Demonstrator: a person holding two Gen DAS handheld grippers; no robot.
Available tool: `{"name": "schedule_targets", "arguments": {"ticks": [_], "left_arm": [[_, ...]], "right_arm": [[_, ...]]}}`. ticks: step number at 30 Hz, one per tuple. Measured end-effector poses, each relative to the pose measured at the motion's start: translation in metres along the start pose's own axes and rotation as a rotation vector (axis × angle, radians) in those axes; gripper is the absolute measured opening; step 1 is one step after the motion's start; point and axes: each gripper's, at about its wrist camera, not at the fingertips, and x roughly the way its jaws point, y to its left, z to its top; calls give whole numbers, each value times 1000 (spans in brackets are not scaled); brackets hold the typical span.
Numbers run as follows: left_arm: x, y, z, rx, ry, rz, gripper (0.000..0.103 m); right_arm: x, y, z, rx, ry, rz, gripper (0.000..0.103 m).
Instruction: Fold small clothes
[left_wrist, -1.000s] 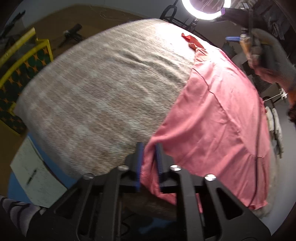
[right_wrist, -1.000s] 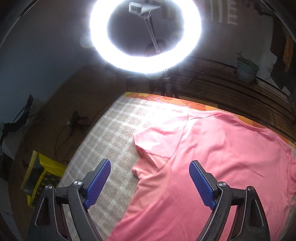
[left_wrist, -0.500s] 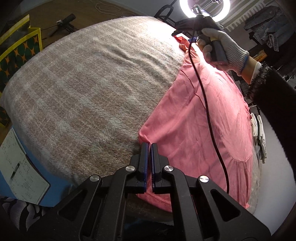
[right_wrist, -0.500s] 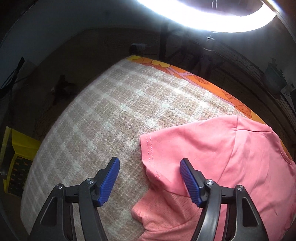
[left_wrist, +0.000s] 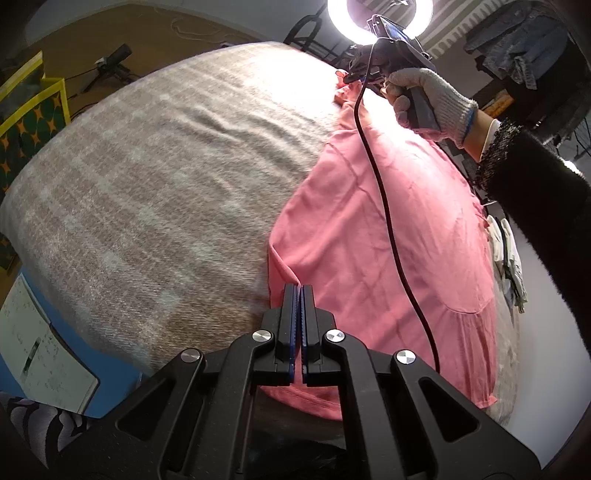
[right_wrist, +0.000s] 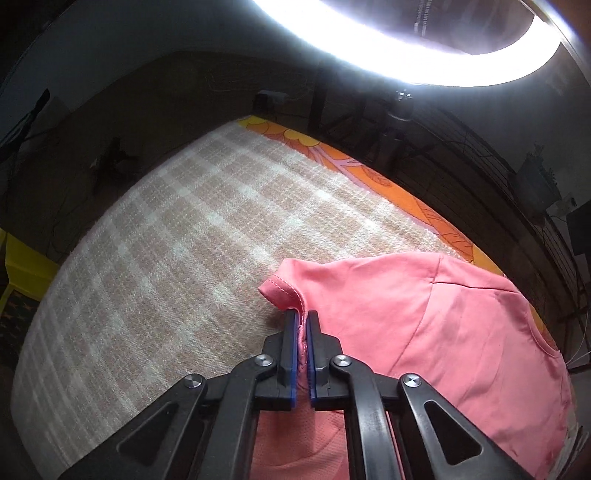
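Both grippers (left_wrist: 299, 291) (right_wrist: 303, 321) low, pinching shirt (left_wrist: 388, 236).

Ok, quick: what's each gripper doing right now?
Left gripper: closed on the pink shirt, at its near edge.
Right gripper: closed on the shirt by its sleeve.

Bare plaid blanket (left_wrist: 155, 177) open leftward; black cable (left_wrist: 391, 236) crosses pink shirt (left_wrist: 369, 258).
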Motion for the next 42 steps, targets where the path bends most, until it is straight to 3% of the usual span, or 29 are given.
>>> {"name": "schedule_targets", "arguments": {"ticks": [8,13,22,28,30,31,33,37,42], "left_arm": [[-17,-50,-9,213,-59,12,0],[-17,-93,-25,357,-41,-37,0],[16,-149,-63,513,85,-110,0],[27,-163,-74,563,130,-116,0],[27,-164,-74,568,144,-127,0],[26,-165,-75,576,150,-140,0],[20,-167,-78,592,151,-163,0],[7,-175,-89,632,163,-205,0],[-24,-173,-97,644,120,-226,5]], "right_arm": [[-54,-71,-25,141,-129,96,1],[-77,-124,-50,240,-204,148,1],[-65,-224,-112,440,-189,127,1],[-53,-243,-122,462,-165,86,1],[-52,-243,-122,459,-152,76,13],[-52,-243,-122,464,-138,63,39],[-56,-245,-127,472,-135,57,54],[-80,-256,-139,506,-140,82,59],[-133,-265,-167,520,-194,107,59]]}}
